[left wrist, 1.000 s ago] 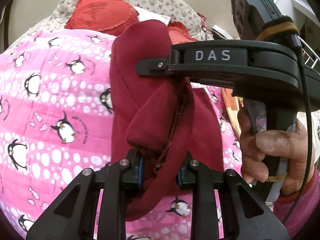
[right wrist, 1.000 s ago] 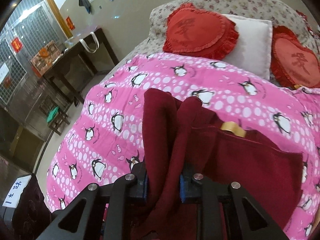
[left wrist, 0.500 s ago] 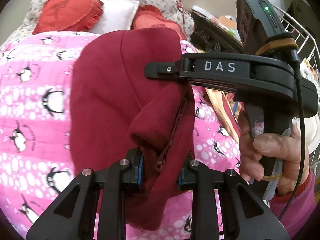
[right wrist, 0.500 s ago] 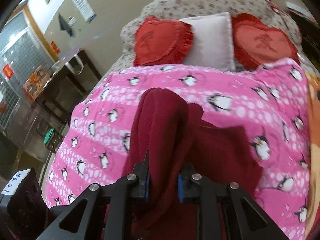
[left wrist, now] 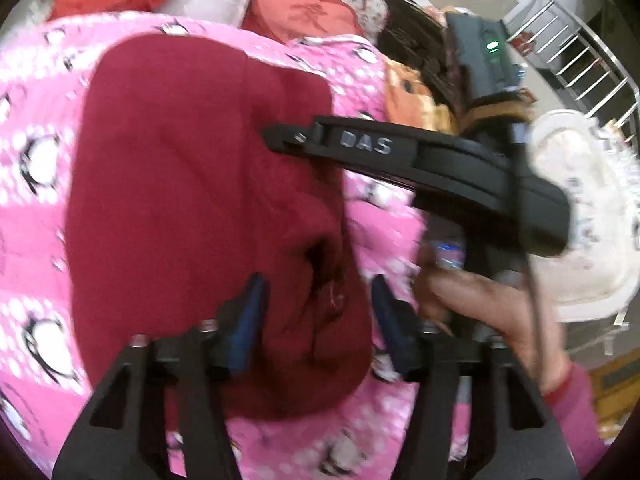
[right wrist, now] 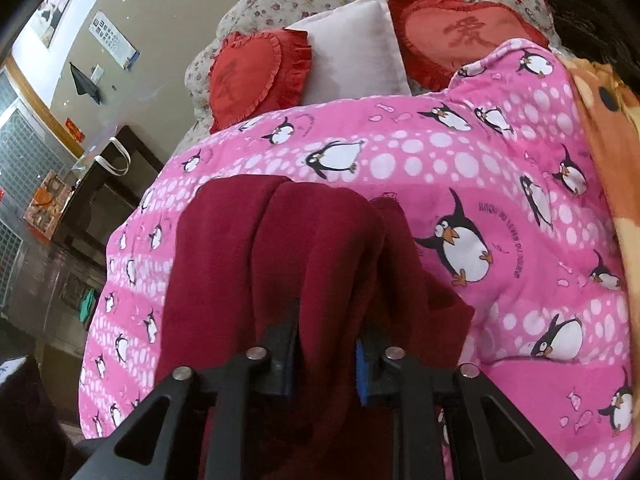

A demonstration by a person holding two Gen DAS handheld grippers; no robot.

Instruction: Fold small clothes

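A dark red fleece garment (left wrist: pixel 192 200) lies bunched in folds on the pink penguin quilt (left wrist: pixel 24 240). My left gripper (left wrist: pixel 318 312) stands over its near end. Its jaws are opening, well apart, with a loose fold between them and a gap beside the right pad. In the right wrist view the garment (right wrist: pixel 280 248) drapes over the quilt (right wrist: pixel 480 152) in thick folds. My right gripper (right wrist: pixel 324 356) straddles one fold. Its jaws are opening, and the blue face of the right pad shows beside the cloth.
Two red heart cushions (right wrist: pixel 256 76) and a white pillow (right wrist: pixel 356 44) lie at the head of the bed. An orange blanket (right wrist: pixel 608 128) borders the quilt on the right. A hand (left wrist: pixel 480 304) holds the black handle by a white basket (left wrist: pixel 588 208). Dark furniture (right wrist: pixel 100 200) stands left.
Both pairs of jaws have widened from a tight pinch on the garment. The garment has come down onto the quilt, and both views have swung toward the pillows and the bed's right side.
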